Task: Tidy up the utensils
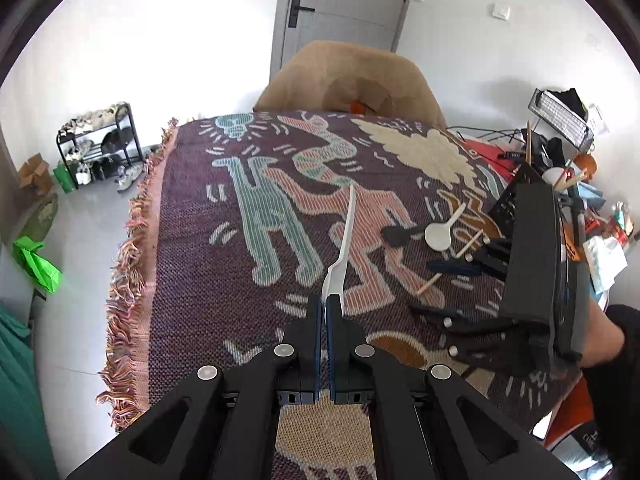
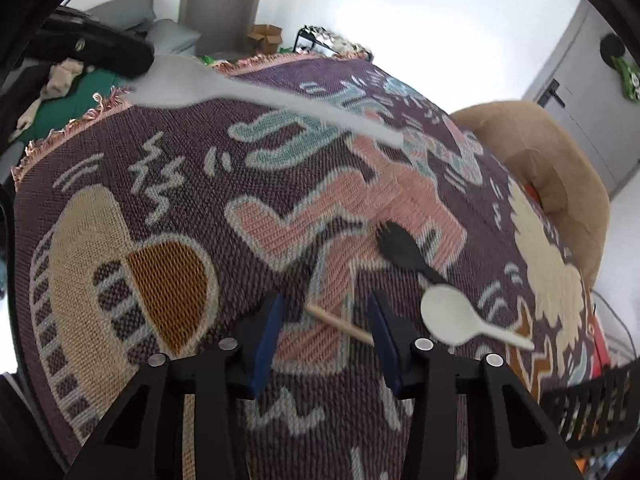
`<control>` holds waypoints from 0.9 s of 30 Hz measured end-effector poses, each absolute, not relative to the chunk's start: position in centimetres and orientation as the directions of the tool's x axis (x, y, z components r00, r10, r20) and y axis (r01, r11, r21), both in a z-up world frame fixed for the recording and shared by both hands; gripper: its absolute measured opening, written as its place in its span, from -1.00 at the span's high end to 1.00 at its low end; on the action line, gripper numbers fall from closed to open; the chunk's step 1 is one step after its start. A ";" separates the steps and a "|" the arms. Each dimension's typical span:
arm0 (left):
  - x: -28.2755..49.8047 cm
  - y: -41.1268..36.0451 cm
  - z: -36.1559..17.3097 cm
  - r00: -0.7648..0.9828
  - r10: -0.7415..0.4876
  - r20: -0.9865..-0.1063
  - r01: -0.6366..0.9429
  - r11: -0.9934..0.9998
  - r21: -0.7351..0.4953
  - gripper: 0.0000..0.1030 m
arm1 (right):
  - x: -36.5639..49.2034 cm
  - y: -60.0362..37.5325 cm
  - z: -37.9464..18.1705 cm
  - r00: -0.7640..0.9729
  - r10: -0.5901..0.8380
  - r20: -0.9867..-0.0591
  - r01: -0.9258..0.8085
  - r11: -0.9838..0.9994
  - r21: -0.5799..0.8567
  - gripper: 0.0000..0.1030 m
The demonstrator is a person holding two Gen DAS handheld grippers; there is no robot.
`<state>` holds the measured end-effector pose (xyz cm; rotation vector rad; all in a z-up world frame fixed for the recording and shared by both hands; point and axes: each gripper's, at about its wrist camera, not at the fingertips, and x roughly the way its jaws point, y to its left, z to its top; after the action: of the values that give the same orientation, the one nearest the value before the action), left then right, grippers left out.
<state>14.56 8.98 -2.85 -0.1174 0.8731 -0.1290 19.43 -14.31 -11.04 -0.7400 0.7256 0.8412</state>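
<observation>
A patterned woven blanket (image 1: 248,208) with a fringed edge covered the table, a tan chair (image 1: 348,76) stood behind it before a grey door (image 1: 344,0), and a shoe rack (image 1: 100,140) lined the wall.

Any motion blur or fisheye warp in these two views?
Left wrist view: sharp, white fork crisp in the shut left claw; the blanket edge bows. Right wrist view: that fork smears, the chopstick stays fairly sharp; the blanket bulges.

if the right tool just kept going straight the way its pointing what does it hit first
Most likely the wooden chopstick, lying on the woven cloth between the right tool's open pads; depth is unclear, but nothing else shows in that line.
</observation>
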 end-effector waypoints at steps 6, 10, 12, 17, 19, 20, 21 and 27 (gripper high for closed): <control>14.1 9.6 -2.7 0.640 -0.167 -0.750 0.066 0.984 -0.163 0.97 | 19.4 -14.4 -10.0 0.460 0.400 -0.793 -0.850 0.456 -0.263 0.96; 13.8 9.5 -1.8 0.655 -0.160 -0.738 0.071 0.986 -0.150 0.97 | 20.1 -16.4 -7.2 0.488 0.457 -0.744 -0.820 0.533 -0.210 0.97; 13.8 9.2 -1.4 0.663 -0.161 -0.732 0.079 0.986 -0.145 0.97 | 20.6 -18.2 -4.9 0.510 0.494 -0.704 -0.795 0.582 -0.168 0.97; 13.9 7.8 -0.2 0.674 -0.158 -0.721 0.115 0.987 -0.109 0.97 | 21.9 -23.4 -0.3 0.585 0.537 -0.608 -0.720 0.688 -0.085 0.97; 13.9 7.1 0.3 0.679 -0.161 -0.716 0.132 0.987 -0.097 0.97 | 22.4 -25.6 1.1 0.619 0.532 -0.577 -0.685 0.725 -0.066 0.97; 13.9 6.8 0.5 0.681 -0.163 -0.714 0.140 0.986 -0.091 0.97 | 22.6 -26.4 1.5 0.632 0.528 -0.568 -0.672 0.738 -0.061 0.97; 14.0 6.4 0.8 0.684 -0.163 -0.711 0.145 0.986 -0.086 0.97 | 22.8 -27.4 1.9 0.645 0.523 -0.557 -0.656 0.753 -0.053 0.97; 14.7 4.0 2.6 0.700 -0.183 -0.691 0.186 0.980 -0.071 0.97 | 23.3 -32.1 4.3 0.700 0.520 -0.490 -0.595 0.804 0.004 0.97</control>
<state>14.68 3.99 2.58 0.0045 0.7690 -0.2052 23.32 -32.11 4.27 -0.1594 0.4956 0.6235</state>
